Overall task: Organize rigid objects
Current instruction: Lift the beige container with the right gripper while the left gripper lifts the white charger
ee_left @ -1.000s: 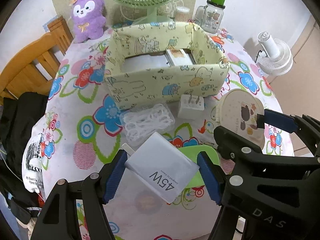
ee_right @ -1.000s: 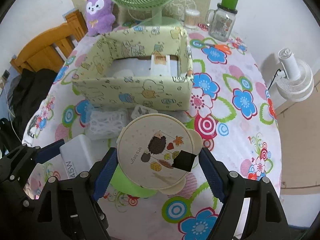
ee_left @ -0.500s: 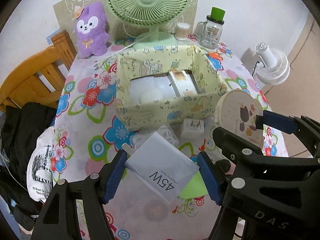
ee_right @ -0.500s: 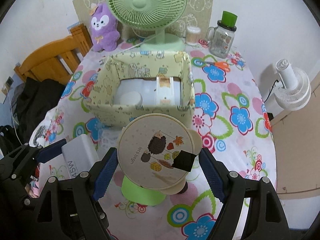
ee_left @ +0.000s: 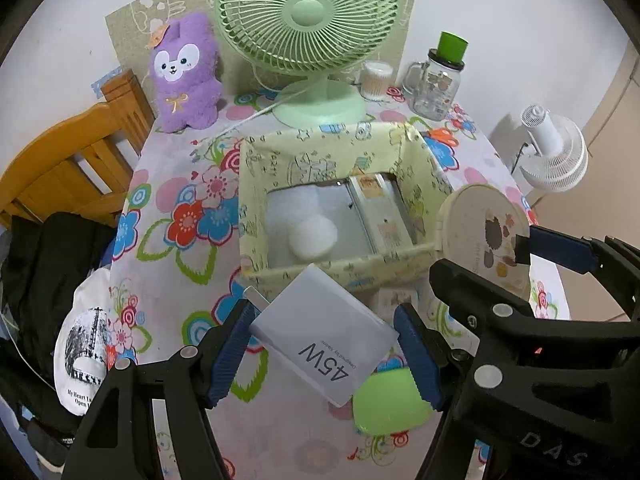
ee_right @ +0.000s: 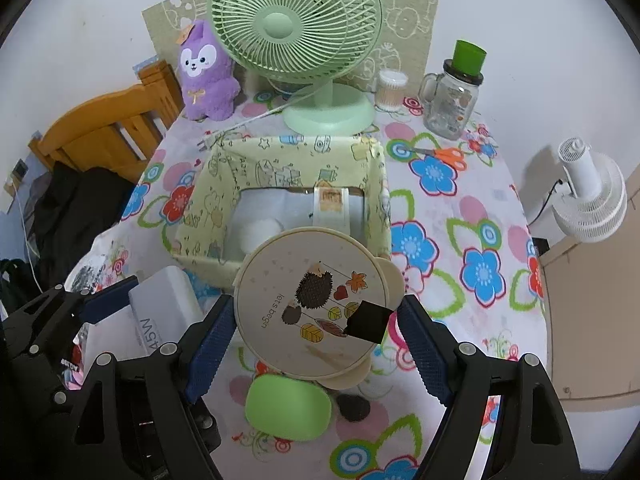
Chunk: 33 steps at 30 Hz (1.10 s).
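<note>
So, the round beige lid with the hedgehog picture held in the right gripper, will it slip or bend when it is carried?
The round beige lid with the hedgehog picture looks like stiff plastic, so it probably will not bend. The right gripper pinches it only at opposite rim edges, so it may pivot or slip if jolted. Being flat and thin, it is likely light.

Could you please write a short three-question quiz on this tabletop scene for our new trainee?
1. True or false: the left tongs hold the white 45W charger box.
2. Which item do the right tongs grip? A) green fan B) round hedgehog lid C) glass jar
3. Fill in: the purple plush toy stands beside the green ____.

Key: 1 true. 2 B. 3 fan.
</note>
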Motion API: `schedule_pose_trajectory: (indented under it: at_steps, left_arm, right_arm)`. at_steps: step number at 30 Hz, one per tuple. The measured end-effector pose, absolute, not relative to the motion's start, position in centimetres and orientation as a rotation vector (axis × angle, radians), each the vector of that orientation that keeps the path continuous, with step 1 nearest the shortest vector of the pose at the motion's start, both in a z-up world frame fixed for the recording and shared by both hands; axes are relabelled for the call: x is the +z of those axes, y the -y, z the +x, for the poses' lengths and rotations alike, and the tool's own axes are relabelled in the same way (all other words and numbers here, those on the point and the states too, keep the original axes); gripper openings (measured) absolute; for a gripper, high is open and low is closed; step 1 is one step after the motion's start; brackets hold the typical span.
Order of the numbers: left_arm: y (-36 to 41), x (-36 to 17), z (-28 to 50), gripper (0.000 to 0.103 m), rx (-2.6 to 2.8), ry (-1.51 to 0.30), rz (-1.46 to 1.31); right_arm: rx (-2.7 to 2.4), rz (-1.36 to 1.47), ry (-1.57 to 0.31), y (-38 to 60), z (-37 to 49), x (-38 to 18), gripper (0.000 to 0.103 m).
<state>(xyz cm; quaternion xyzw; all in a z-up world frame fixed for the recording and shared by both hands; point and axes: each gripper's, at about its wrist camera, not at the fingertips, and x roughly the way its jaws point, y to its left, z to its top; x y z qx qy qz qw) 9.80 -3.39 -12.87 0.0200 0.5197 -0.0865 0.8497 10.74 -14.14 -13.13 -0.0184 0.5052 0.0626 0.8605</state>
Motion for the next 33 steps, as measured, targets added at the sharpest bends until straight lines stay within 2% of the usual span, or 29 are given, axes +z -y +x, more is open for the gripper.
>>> schedule_pose_trajectory:
  at_steps: [33]
  left_arm:
    - [4.7, -15.4, 20.6, 0.074, -0.133, -1.14, -0.012]
  right_arm:
    - [0.152, -0.013, -1.101, 15.3, 21.9, -14.9, 0.083]
